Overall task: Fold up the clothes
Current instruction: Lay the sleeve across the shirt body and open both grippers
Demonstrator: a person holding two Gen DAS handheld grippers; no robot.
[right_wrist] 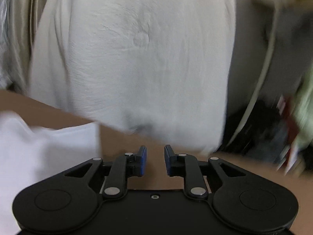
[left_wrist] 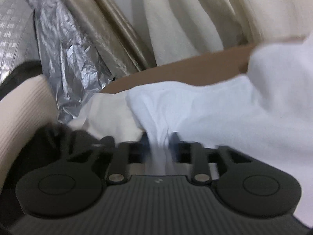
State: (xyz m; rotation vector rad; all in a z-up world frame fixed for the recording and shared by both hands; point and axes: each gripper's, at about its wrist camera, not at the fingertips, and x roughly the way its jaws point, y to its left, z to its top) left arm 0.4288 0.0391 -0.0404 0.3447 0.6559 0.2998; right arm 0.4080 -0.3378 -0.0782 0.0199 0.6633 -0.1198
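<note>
My left hand-held gripper (left_wrist: 159, 137) is clamped on bunched white cloth (left_wrist: 205, 109) ahead, lifting it off the bench (left_wrist: 176, 74); right hand-held gripper (right_wrist: 155, 160) hovers, fingers apart

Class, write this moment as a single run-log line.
left gripper: shut on white garment | right gripper: open, empty, over brown surface | fold: not finished

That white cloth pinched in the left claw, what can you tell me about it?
The white cloth looks soft and knitted, plain white with no print showing. One bunched part is gathered into a narrow rope and clamped in the left claw. The rest spreads in loose folds over a brown surface. In the right wrist view an edge of it lies at the left, apart from the open right claw.
</note>
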